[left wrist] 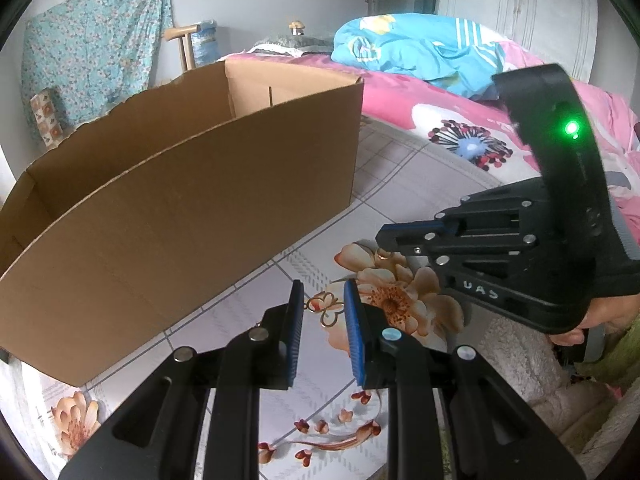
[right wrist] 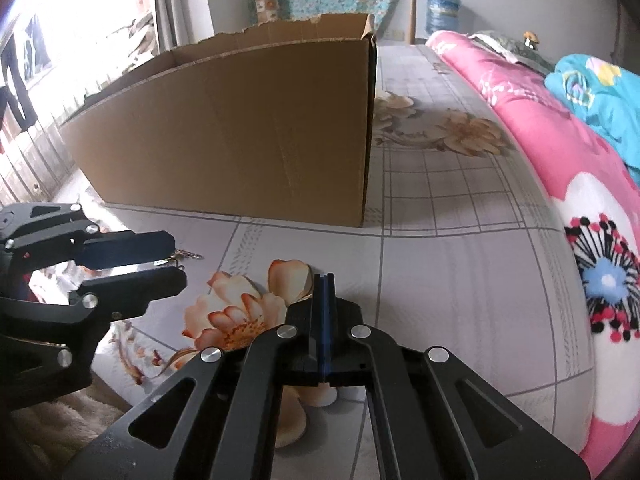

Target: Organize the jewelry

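A thin gold chain (right wrist: 188, 255) lies on the flowered bedsheet just past my left gripper's fingertips in the right wrist view; most of it is hidden behind the fingers. My left gripper (left wrist: 323, 304) is open, low over the sheet, with nothing clearly between its blue pads; it also shows in the right wrist view (right wrist: 176, 258). My right gripper (right wrist: 324, 280) is shut with its pads pressed together and empty; it shows from the side in the left wrist view (left wrist: 384, 236). An open brown cardboard box (left wrist: 192, 208) stands on the bed beyond both grippers, also in the right wrist view (right wrist: 240, 120).
A pink flowered quilt (right wrist: 560, 184) with a blue blanket (left wrist: 416, 52) runs along the right side of the bed. A fluffy white towel (left wrist: 516, 364) lies near my right hand. A window and curtain (right wrist: 80, 60) are at the left.
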`<state>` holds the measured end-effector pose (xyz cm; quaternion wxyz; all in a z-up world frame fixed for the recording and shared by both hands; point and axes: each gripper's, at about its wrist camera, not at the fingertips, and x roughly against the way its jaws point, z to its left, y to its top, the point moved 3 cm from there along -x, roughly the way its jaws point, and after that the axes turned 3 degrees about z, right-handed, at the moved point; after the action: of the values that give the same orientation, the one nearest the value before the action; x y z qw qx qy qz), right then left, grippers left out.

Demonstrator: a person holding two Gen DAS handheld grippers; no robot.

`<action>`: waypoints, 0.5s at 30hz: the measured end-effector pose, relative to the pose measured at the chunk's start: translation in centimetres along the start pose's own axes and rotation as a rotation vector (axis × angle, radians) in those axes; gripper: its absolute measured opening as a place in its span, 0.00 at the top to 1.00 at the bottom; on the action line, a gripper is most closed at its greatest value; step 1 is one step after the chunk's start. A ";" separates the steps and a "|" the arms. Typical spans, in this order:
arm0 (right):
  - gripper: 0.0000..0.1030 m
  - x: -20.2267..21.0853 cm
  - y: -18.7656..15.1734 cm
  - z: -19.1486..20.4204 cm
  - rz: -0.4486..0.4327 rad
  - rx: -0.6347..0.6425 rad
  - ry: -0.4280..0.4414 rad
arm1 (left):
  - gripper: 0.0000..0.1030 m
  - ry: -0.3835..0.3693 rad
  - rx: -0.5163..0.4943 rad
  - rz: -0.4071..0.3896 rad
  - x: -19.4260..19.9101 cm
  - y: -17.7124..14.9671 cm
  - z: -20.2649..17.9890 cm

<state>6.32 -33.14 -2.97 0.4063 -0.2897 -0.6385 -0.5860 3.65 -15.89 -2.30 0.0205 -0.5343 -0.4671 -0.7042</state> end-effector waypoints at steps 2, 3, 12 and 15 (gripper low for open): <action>1.00 0.4 -0.2 0.2 -0.004 0.001 -0.002 | 0.81 0.003 0.002 0.002 0.1 -0.1 -0.1; 1.00 0.6 -0.2 0.1 -0.005 0.000 -0.001 | 0.81 0.005 0.003 0.004 0.1 -0.1 -0.1; 1.00 0.2 0.1 -0.8 0.011 -0.010 -0.033 | 0.81 0.013 0.015 0.007 0.2 -0.1 0.2; 1.00 -0.5 0.1 -0.7 0.036 -0.001 -0.035 | 0.81 0.015 0.014 0.008 0.2 -0.1 0.3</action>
<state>6.84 -33.77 -3.35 0.4053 -0.3114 -0.6400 -0.5737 3.75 -15.54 -2.21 0.0305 -0.5306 -0.4700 -0.7047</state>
